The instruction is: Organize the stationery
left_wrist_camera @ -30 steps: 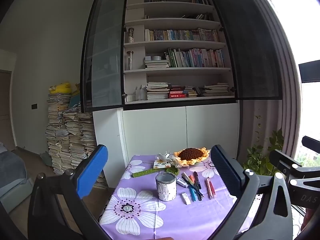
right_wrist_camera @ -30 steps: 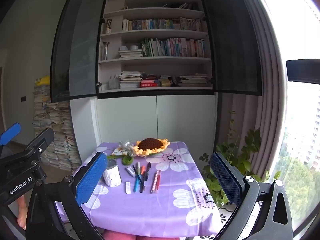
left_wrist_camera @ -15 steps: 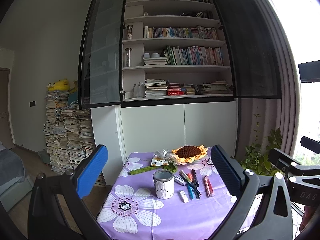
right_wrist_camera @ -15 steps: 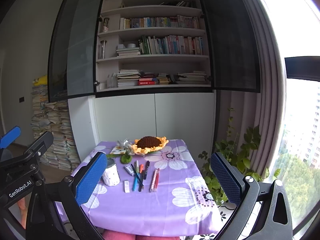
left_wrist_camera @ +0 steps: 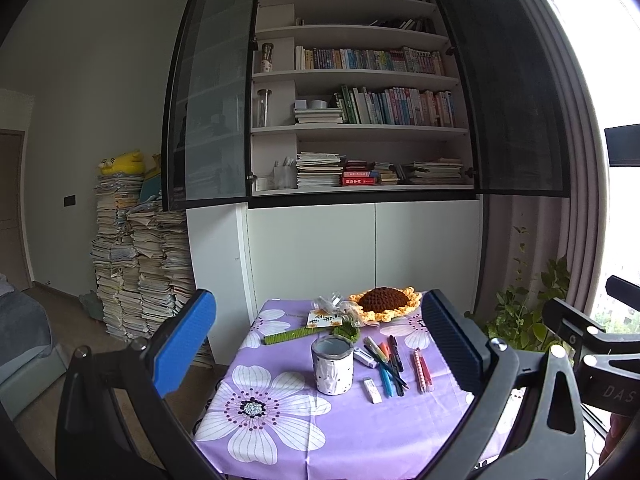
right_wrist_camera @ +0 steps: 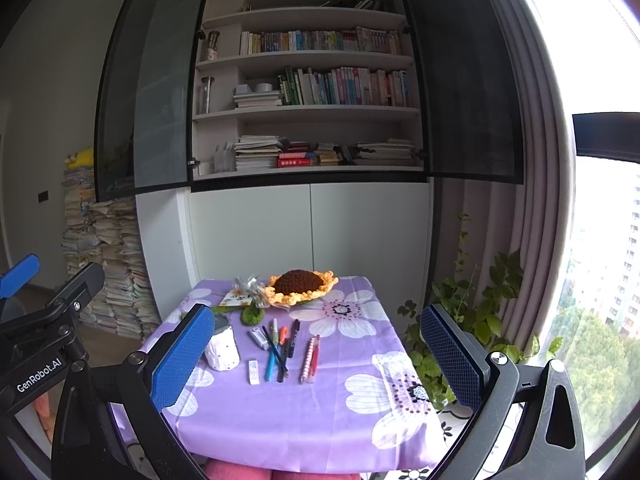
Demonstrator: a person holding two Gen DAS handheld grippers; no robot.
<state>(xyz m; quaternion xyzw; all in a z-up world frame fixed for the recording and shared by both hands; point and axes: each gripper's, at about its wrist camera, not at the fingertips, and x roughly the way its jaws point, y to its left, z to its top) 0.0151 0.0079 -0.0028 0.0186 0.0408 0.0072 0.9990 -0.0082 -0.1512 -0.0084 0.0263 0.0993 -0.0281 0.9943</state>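
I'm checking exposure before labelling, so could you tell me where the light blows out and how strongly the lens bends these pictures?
Left wrist view: the window at the right edge is washed out white, the bookcase frame bows. Right wrist view: the window glares above, though buildings and trees show lower; the pens on the table stay evenly lit.

left hand-held gripper (left_wrist_camera: pixel 320 340) jaws wide apart, right hand-held gripper (right_wrist_camera: pixel 316 350) likewise, both empty, side by side

The near half of the tablecloth (right_wrist_camera: pixel 304 420) lies bare in front of both wide-open grippers. Further in, the white cup (right_wrist_camera: pixel 222 348) and the row of pens (right_wrist_camera: pixel 280 350) stand close together. The crocheted sunflower (right_wrist_camera: pixel 302 286) occupies the far edge.
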